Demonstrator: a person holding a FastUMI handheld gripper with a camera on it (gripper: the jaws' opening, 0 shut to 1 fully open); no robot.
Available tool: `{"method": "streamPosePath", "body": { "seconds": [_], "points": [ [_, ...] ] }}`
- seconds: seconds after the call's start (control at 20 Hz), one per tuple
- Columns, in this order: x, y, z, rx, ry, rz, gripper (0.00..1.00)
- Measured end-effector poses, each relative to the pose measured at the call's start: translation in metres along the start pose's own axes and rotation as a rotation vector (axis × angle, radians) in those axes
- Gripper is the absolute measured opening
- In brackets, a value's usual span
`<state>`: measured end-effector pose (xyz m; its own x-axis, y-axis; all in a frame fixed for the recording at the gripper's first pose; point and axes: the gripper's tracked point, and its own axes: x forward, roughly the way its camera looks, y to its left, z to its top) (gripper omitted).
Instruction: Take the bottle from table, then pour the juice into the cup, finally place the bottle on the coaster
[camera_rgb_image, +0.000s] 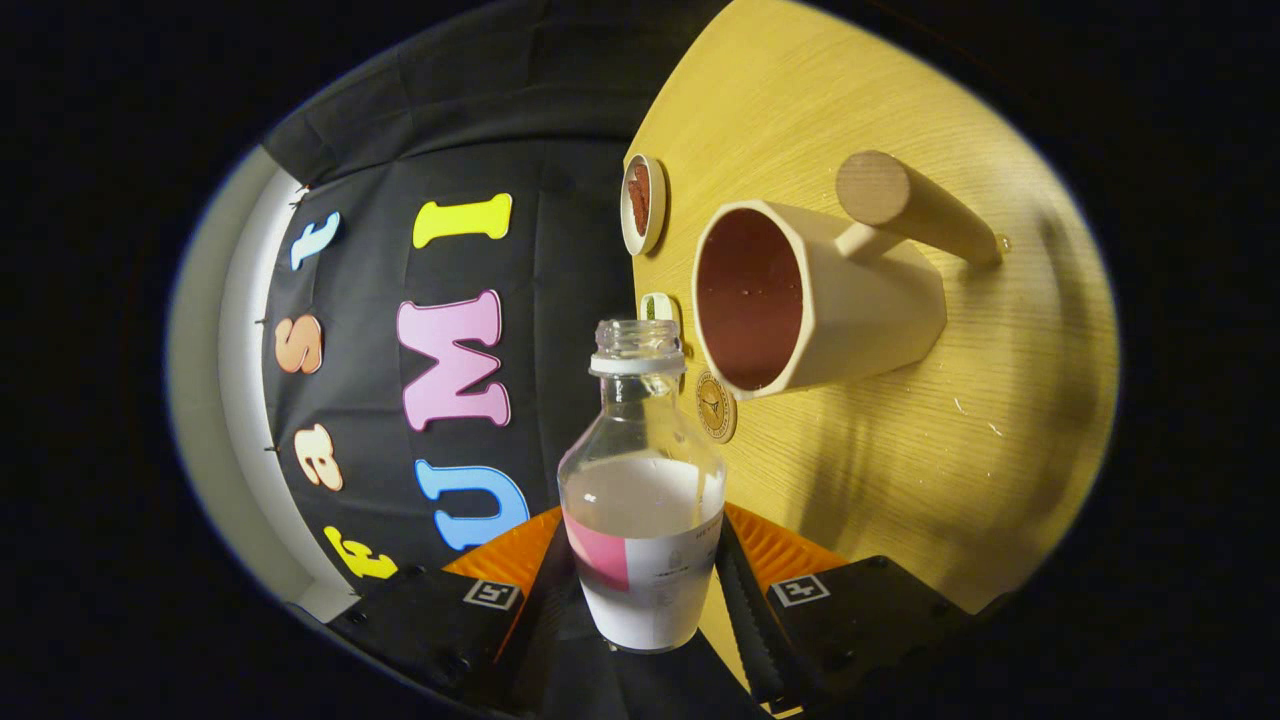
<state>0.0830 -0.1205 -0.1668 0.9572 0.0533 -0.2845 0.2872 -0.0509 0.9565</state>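
A: Clear glass, no cap — the bottle (641, 490) sits between the two fingers of the gripper (642, 580), and both fingers press on its labelled lower body, one from each side.

B: So the jaws are closed on it?

A: Closed to the bottle's width and holding it, yes. The whole view is rolled over, so the pale wooden table (900, 450) stands on the right and the booth wall on the left. The liquid inside shows a slanted surface, about halfway up the body.

B: And the cup?

A: The cream cup (810, 300), dark reddish inside, stands on the table just beyond the bottle's open neck and to its right; its thick wooden handle (915, 208) sticks out on the far side. Mouth and neck are near each other but apart.

B: The coaster?

A: A small round disc (716, 405) lies just beside the cup's rim — likely the coaster. Farther off sits a small round dish (642, 203) with something reddish-brown in it.
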Motion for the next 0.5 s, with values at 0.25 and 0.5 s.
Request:
{"method": "streamPosePath", "body": {
  "seconds": [0.25,0.5],
  "points": [
    [-0.0028,-0.0012,0.0027,0.054,-0.002,-0.005,0.76],
    [-0.0021,0.0019,-0.0023,0.112,0.007,0.0,0.76]
  ]
}}
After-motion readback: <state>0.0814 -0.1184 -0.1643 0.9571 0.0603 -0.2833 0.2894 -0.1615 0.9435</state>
